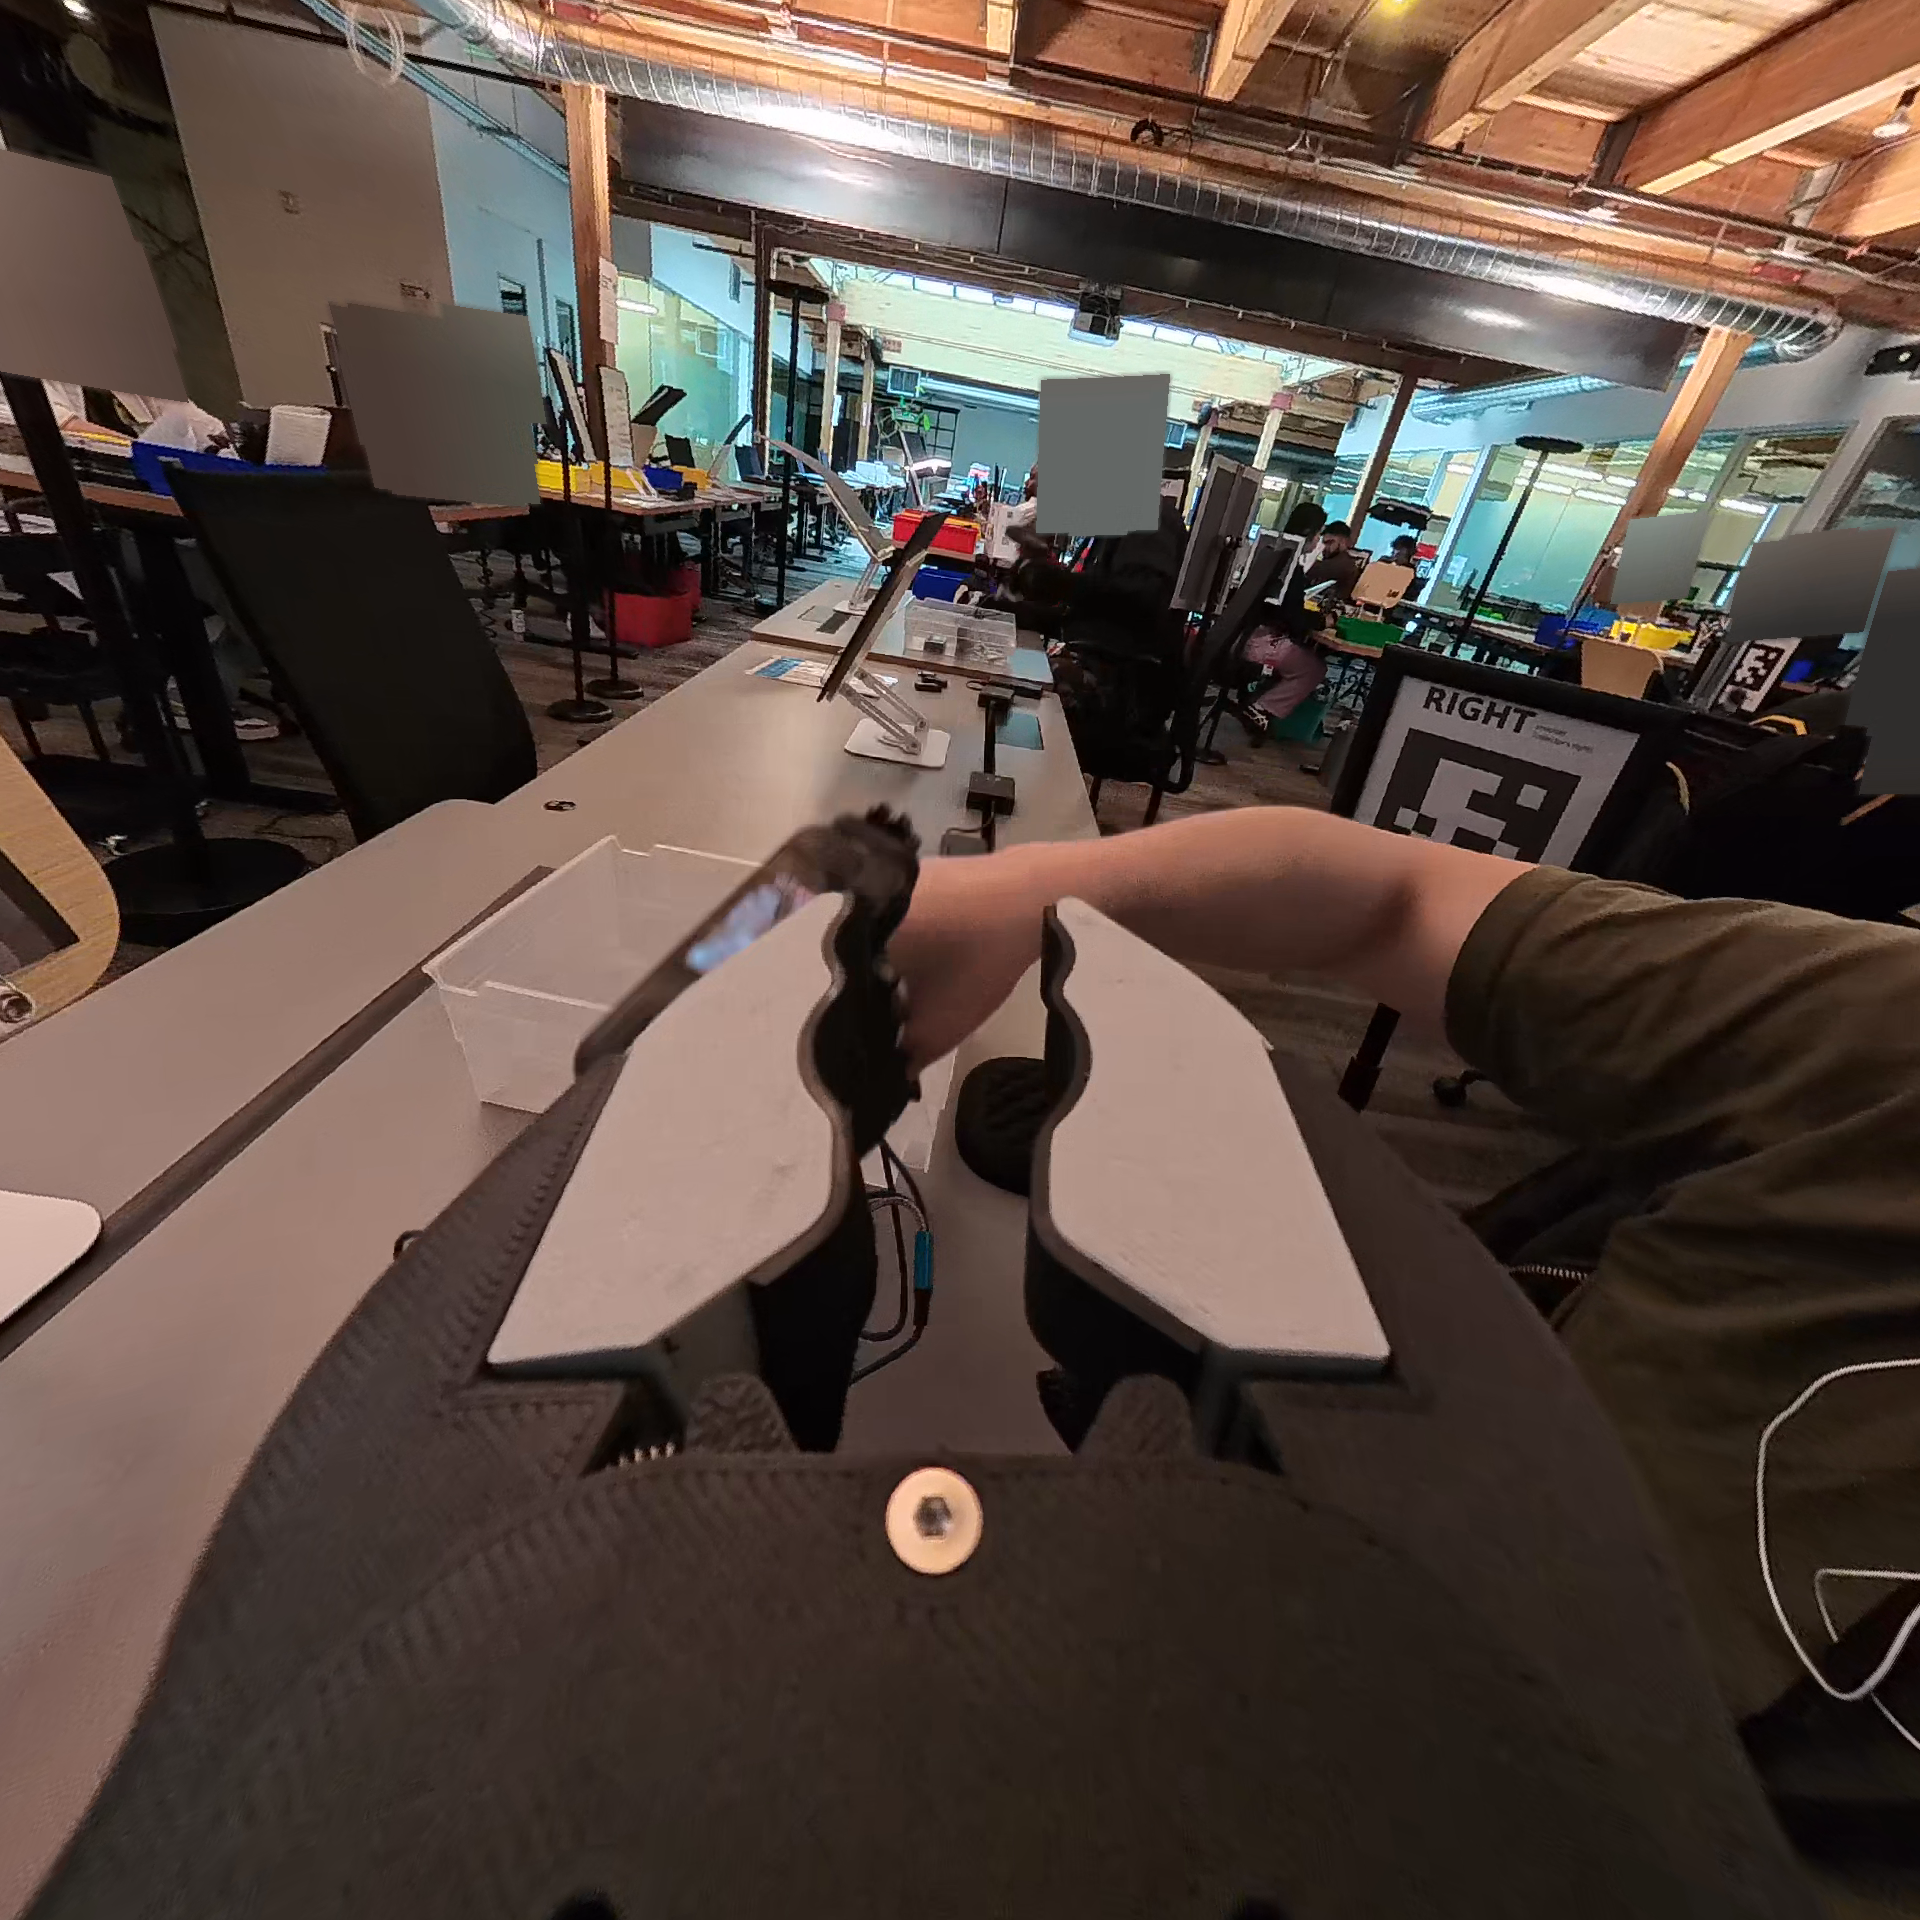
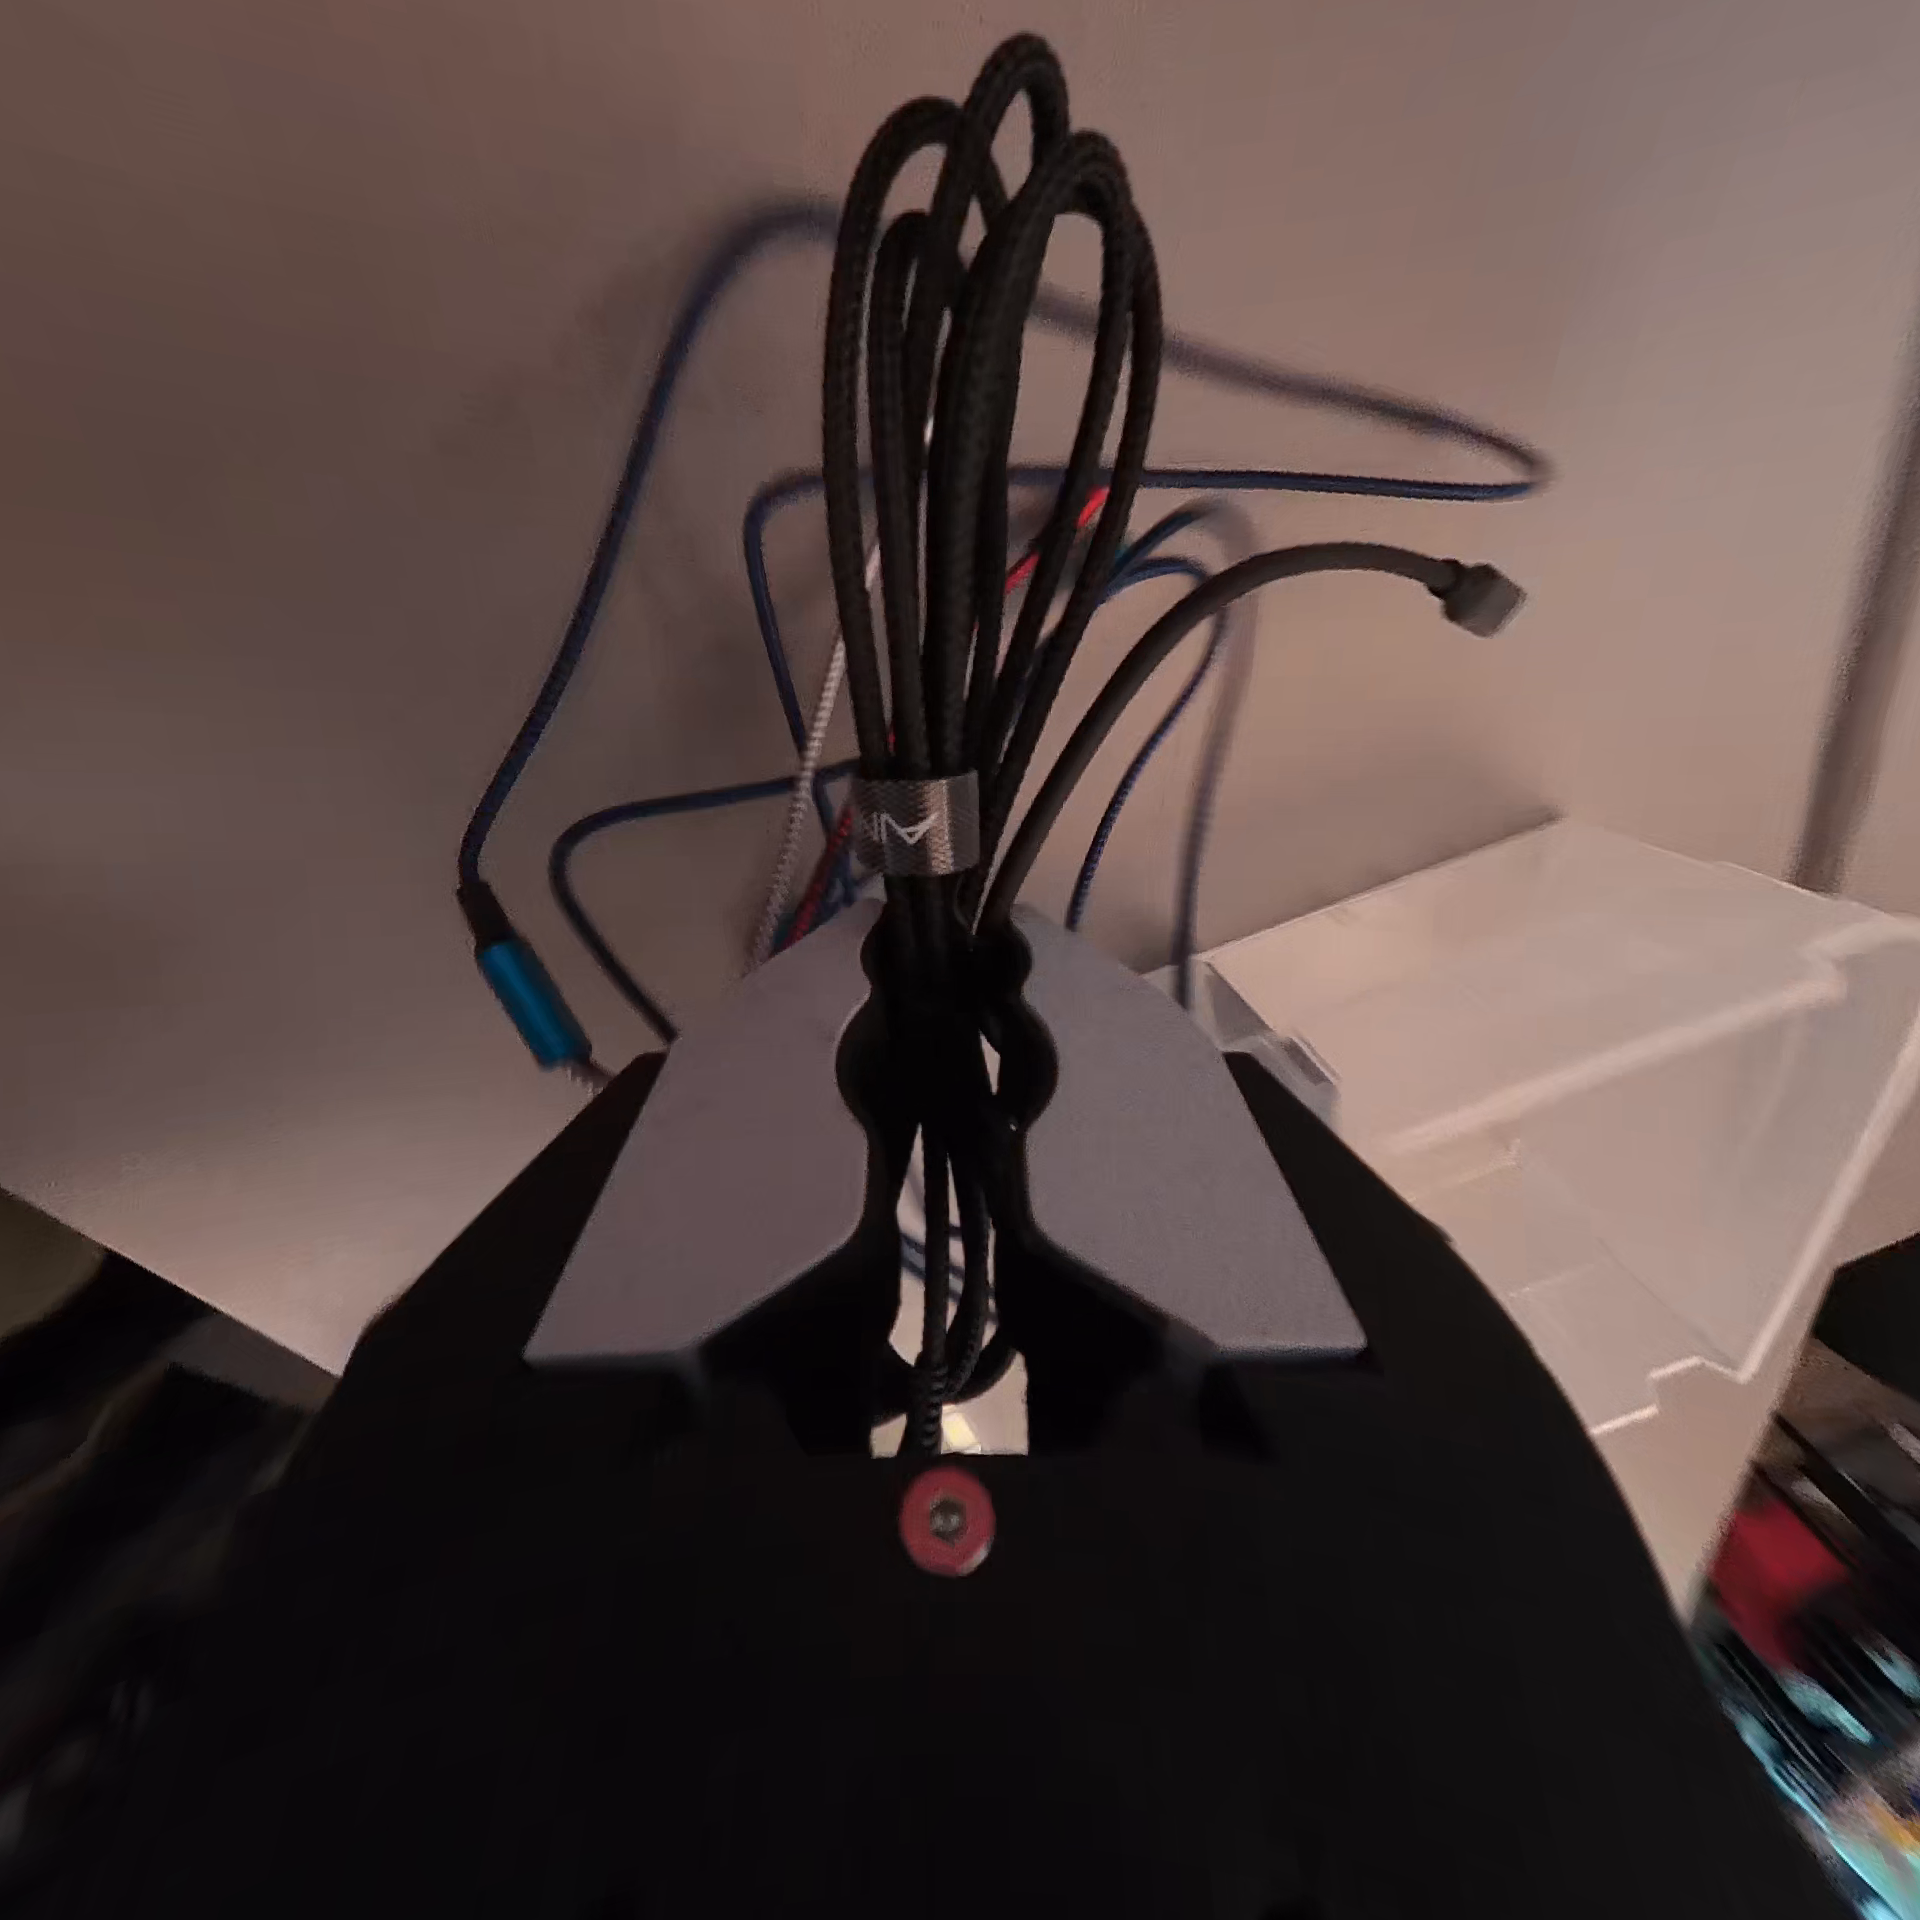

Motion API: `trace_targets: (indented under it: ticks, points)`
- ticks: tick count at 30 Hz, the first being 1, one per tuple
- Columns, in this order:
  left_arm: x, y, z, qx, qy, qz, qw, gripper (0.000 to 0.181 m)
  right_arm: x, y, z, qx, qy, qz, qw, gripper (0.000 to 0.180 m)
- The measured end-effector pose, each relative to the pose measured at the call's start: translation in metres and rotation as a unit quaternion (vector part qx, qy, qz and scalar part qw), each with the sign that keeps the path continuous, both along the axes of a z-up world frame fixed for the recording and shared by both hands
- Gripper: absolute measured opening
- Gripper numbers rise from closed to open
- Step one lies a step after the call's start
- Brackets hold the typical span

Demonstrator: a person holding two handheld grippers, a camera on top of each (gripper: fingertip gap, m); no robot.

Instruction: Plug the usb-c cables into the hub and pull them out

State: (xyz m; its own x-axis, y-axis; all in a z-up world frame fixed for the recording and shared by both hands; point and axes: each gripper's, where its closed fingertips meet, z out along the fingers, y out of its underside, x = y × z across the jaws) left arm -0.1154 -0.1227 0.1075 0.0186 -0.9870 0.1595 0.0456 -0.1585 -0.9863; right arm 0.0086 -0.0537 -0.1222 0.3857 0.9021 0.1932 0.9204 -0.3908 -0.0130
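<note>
The blue cable [image 2: 1132, 488] is motion-blurred (its middle hidden behind the black cable bundle [image 2: 966, 436]), bottom-right corner smeared.

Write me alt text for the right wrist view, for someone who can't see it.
The right gripper is shut on a bundle of black braided cable bound by a grey strap, held above a pale table. Loose blue cables lie on the table behind it, with a clear bin at the right.

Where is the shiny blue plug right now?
In the right wrist view the blue plug lies on the table at lower left, just left of the right gripper, whose jaws hold the black cable bundle.
</note>
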Motion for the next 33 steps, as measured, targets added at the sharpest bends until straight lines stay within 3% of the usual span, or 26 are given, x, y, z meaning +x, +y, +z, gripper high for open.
trace_targets:
  ticks: [4, 13, 21, 24, 25, 28, 29, 33]
  points:
    - [-0.001, -0.001, 0.001, 0.0, -0.001, -0.002, 1.0, 0.031, -0.015, -0.01, -0.029, -0.045, -0.024, 0.017, 0.999, 0.016]
    - [-0.005, -0.004, 0.004, 0.004, -0.005, -0.005, 1.0, 0.031, -0.071, -0.02, -0.059, -0.087, 0.036, 0.034, 0.995, 0.017]
    - [-0.011, -0.005, 0.009, 0.006, -0.014, -0.007, 1.0, 0.031, -0.066, -0.022, -0.059, -0.092, 0.074, 0.007, 0.993, 0.028]
    - [-0.013, -0.005, 0.01, 0.006, -0.018, -0.006, 1.0, 0.031, -0.062, -0.016, -0.03, -0.063, 0.121, -0.002, 0.991, 0.043]
    - [-0.013, -0.005, 0.01, 0.006, -0.018, -0.005, 1.0, 0.031, -0.062, -0.015, -0.017, -0.055, 0.146, -0.008, 0.988, 0.056]
    - [-0.014, -0.004, 0.011, 0.006, -0.019, -0.004, 1.0, 0.031, -0.051, -0.007, 0.007, -0.019, 0.182, -0.024, 0.983, 0.12]
    - [-0.014, -0.004, 0.011, 0.006, -0.019, -0.004, 1.0, 0.031, -0.046, -0.009, 0.006, -0.017, 0.175, -0.024, 0.984, 0.134]
    - [-0.009, -0.003, 0.007, 0.004, -0.011, -0.004, 1.0, 0.031, -0.033, -0.012, -0.031, -0.019, 0.116, -0.007, 0.993, 0.143]
